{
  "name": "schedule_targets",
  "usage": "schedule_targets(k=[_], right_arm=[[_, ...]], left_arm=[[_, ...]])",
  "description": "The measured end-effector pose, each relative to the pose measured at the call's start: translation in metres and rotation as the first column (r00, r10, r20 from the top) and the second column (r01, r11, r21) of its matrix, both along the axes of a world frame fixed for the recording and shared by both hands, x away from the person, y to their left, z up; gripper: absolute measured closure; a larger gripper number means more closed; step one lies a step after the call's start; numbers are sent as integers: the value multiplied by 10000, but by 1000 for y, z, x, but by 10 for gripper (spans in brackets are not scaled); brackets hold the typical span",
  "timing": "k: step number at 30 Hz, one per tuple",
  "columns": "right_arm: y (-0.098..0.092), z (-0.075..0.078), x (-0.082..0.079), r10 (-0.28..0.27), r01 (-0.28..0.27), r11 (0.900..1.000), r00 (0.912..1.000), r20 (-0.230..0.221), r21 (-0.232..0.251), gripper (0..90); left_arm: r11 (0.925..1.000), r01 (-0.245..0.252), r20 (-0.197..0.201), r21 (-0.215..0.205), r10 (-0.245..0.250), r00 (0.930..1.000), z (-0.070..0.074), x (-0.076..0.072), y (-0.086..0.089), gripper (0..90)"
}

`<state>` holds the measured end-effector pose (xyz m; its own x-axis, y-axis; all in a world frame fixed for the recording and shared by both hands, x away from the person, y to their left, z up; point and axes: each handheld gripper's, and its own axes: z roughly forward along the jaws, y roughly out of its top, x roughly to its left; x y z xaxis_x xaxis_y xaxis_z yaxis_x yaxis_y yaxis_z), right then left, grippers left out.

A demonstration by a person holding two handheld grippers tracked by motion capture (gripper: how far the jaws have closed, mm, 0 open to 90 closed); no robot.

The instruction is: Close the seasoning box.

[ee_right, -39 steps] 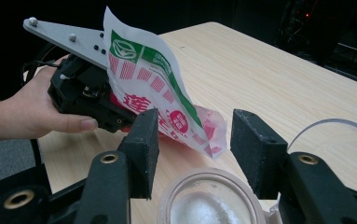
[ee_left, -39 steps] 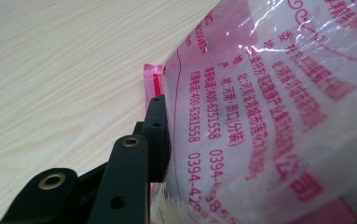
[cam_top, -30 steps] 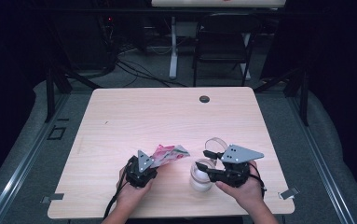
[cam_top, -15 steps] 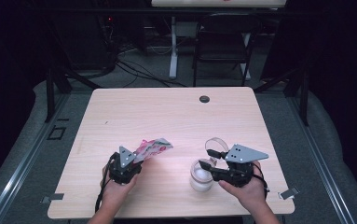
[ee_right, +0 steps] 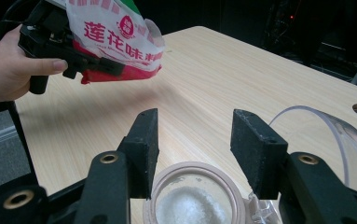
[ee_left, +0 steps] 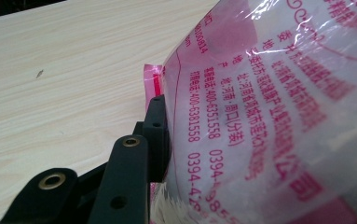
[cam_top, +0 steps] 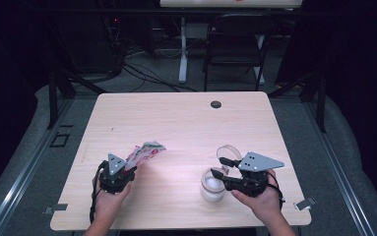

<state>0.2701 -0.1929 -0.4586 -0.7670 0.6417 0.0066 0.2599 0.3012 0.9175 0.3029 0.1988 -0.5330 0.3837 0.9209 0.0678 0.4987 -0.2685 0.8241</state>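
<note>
A pale wooden table [cam_top: 176, 118] is set on a grey floor [cam_top: 28, 162], with a round dark grommet [cam_top: 216, 104] near its far edge, well beyond both claws. Farther off, a dark folding chair [cam_top: 235, 44] and a white desk leg [cam_top: 182, 49] are seen in a dim, black-curtained room, with cables [cam_top: 141, 73] strewn across the floor.

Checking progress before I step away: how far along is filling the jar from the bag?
Done: white grains lie in the open jar, its clear lid off beside it. In hand: left gripper holds the bag clear of the jar; right gripper straddles the rim. Left: probably closing it.
</note>
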Motion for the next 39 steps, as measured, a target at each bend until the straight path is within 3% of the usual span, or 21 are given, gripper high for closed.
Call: schedule_targets(k=[8,19,28,39], right_arm=[[1,0,0,85,-85,10000,10000,-10,38,517],[-2,-1,-1,137,-140,9996,9998,116,233,501],[-1,-1,-1,-18,17,10000,9999,167,72,469],[-2,-2,-1,17,-17,10000,10000,46,23,468]], left_arm=[[9991,-411,-60,-83,410,9991,-8,1,10,673],[9962,-851,-454,-195,841,9954,-21,7,20,673],[9943,-1053,-835,-191,1034,9911,-31,12,24,671],[9903,-1334,-972,-393,1291,9869,-37,14,29,662]])
